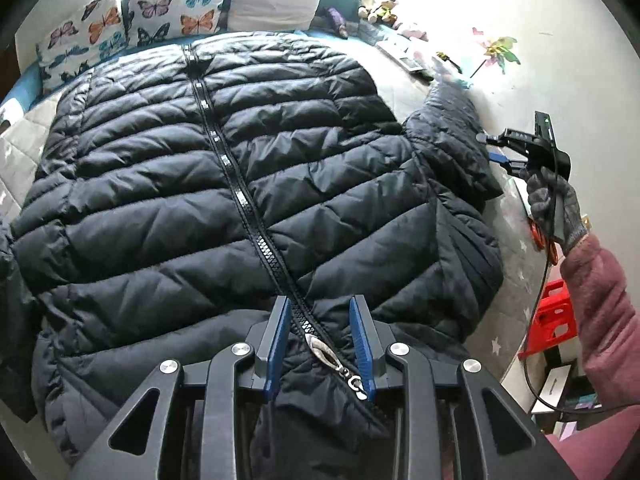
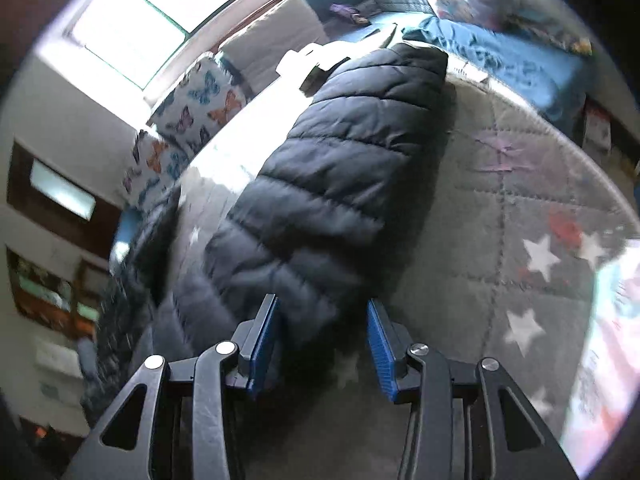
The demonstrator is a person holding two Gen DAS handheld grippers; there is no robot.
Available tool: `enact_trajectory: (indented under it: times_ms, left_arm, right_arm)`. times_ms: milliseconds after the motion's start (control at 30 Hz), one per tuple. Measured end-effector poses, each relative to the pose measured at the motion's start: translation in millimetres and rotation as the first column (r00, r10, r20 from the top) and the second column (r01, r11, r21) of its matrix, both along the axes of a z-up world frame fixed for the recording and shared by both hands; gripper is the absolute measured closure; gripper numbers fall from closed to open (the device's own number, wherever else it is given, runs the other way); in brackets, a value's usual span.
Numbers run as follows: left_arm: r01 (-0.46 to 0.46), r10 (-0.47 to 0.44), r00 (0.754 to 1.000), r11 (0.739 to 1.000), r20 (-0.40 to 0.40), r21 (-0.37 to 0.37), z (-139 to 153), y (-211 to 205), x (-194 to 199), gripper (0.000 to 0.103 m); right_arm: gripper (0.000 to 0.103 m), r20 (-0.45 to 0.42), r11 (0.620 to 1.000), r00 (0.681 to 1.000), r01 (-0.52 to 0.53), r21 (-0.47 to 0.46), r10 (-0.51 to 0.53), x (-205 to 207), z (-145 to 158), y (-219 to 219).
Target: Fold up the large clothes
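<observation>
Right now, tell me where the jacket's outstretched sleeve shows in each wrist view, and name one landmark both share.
Left wrist view: the sleeve lies at right of centre, stretching out from the jacket body toward the right gripper.
Right wrist view: the sleeve fills the centre, running away from the open right gripper.
Shared landmark: the butterfly pillows.

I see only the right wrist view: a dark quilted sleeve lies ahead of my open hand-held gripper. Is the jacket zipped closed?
Observer: Yes. In the left wrist view the zipper runs closed down the front of the jacket.
Operator: Where is the left hand-held gripper?
Observer: The left hand-held gripper is open, with one finger on each side of the zipper pull.
Operator: How does my gripper look from there?
Observer: The right hand-held gripper is at the outer edge of the sleeve, jaws apart.
</observation>
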State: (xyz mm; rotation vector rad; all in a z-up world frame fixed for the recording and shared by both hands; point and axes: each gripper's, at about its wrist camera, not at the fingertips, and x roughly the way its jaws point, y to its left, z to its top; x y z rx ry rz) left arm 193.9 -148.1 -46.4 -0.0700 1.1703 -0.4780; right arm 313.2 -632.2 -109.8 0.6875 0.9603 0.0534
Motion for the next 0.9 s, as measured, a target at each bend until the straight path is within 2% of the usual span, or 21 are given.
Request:
enact_trajectory:
  times_ms: [67,333,367,433,467,533,633,767,867,900]
  left_arm:
    - [-0.006,0.006,1.0,1.0,-0.014,0.003,-6.1,-2.5,3.7,0.07]
    - [-0.031,0.031,0.998,0.999,-0.055,0.01,-22.1,-5.5,16.1,0.07]
    - [-0.032,0.033,0.998,0.999,-0.058,0.009,-23.6,-5.5,17.4,0.07]
    - [-0.033,0.034,0.997,0.999,-0.063,0.01,-25.5,-6.3,19.4,0.07]
    - [-0.035,0.036,0.997,0.999,-0.063,0.011,-25.8,-6.3,19.8,0.07]
    - [-0.031,0.032,0.998,0.999,-0.056,0.012,-25.2,-7.1,19.5,0.07]
    - [-0.02,0.021,0.999,1.0,-0.041,0.02,-26.9,-9.4,16.8,0.068]
    - [-0.016,0.017,1.0,1.0,-0.026,0.016,-26.7,-9.2,12.5,0.065]
    - [-0.017,0.017,1.0,1.0,-0.015,0.007,-19.0,-3.8,7.0,0.065]
    - [-0.018,0.018,1.0,1.0,-0.005,0.006,-15.3,-0.7,4.7,0.065]
  right_arm:
    - [0.055,0.036,0.997,0.999,0.018,0.077,-0.02,4.5,-2.6,-7.3]
    - [0.057,0.11,0.972,0.992,0.041,0.231,-0.068,31.2,-12.3,-28.1]
    - [0.059,0.118,0.968,0.99,0.043,0.247,-0.074,31.9,-13.2,-30.3]
    - [0.083,0.12,0.959,0.989,0.05,0.278,-0.086,31.8,-12.2,-33.8]
    - [0.086,0.13,0.957,0.987,0.058,0.285,-0.098,30.5,-8.3,-36.3]
    - [0.092,0.172,0.958,0.977,0.076,0.276,-0.127,24.5,8.4,-41.3]
    - [0.094,0.227,0.961,0.961,0.101,0.256,-0.161,17.5,33.0,-48.7]
    - [0.094,0.189,0.98,0.972,0.105,0.172,-0.137,16.4,47.5,-41.0]
    - [0.094,0.233,0.988,0.966,0.087,0.127,-0.115,9.6,69.9,-28.7]
    - [0.094,0.261,0.994,0.961,0.068,0.084,-0.088,5.2,86.9,-18.3]
